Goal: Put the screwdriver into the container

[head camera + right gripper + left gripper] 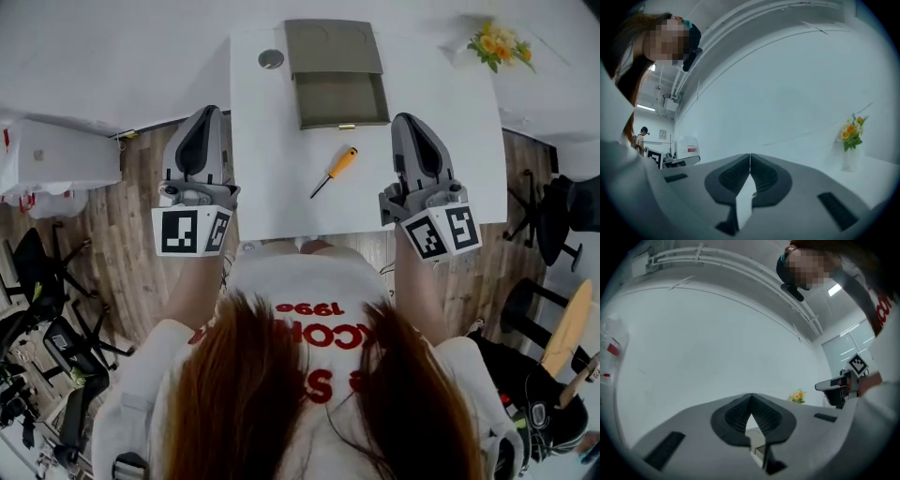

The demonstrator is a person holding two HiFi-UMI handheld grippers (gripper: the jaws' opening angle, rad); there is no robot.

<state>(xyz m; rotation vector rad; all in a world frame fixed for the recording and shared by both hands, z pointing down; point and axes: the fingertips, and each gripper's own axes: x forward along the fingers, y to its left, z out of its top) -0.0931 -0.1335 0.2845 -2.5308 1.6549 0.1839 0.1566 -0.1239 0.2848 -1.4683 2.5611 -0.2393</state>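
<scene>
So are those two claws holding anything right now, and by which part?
Nothing is held. The left gripper and right gripper are both shut and empty; the screwdriver lies untouched on the table.

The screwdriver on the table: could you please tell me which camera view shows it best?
The head view: the screwdriver lies in full on the white table, orange handle nearer the container. The left and right gripper views show none of it; they look at the wall.
</scene>
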